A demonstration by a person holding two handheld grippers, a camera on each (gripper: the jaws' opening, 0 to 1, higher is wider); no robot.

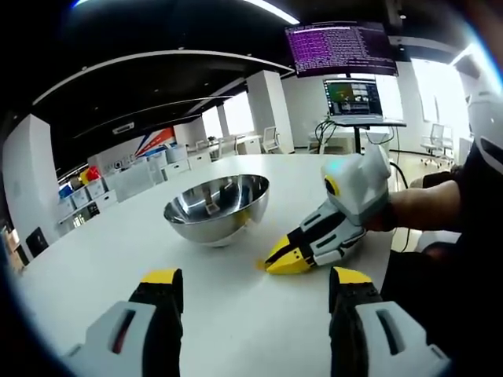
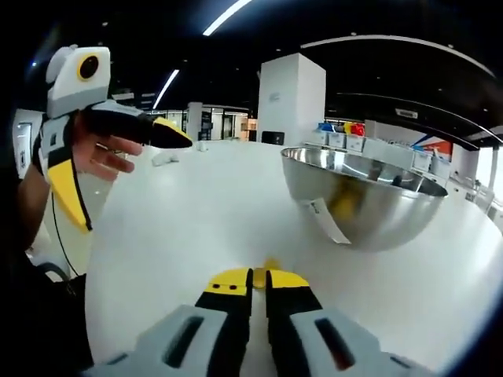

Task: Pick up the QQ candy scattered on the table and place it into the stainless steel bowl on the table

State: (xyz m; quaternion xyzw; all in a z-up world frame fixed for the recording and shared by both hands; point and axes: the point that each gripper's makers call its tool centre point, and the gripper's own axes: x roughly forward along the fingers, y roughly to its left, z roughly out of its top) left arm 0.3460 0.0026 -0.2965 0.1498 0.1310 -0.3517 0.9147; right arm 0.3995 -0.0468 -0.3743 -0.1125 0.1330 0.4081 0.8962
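A stainless steel bowl (image 1: 216,206) (image 2: 361,196) stands on the white table (image 1: 236,322) (image 2: 181,228), with a white label hanging on its side. My right gripper (image 2: 259,280) (image 1: 273,263) rests low on the table just in front of the bowl, shut on a small yellow QQ candy (image 2: 260,276). A bit of that yellow candy (image 1: 259,265) peeks out at its tips in the left gripper view. My left gripper (image 1: 255,279) is open and holds nothing, hovering above the table nearer to me. One of its yellow fingers (image 2: 167,132) shows at the upper left of the right gripper view, held by a hand (image 2: 106,153).
A laptop on a stand (image 1: 354,98) and a wall screen (image 1: 338,47) stand beyond the table's far edge. Shelves with coloured bins (image 1: 86,188) line the left wall. A white pillar (image 2: 291,98) rises behind the table. A person's sleeve (image 1: 464,236) sits at the right.
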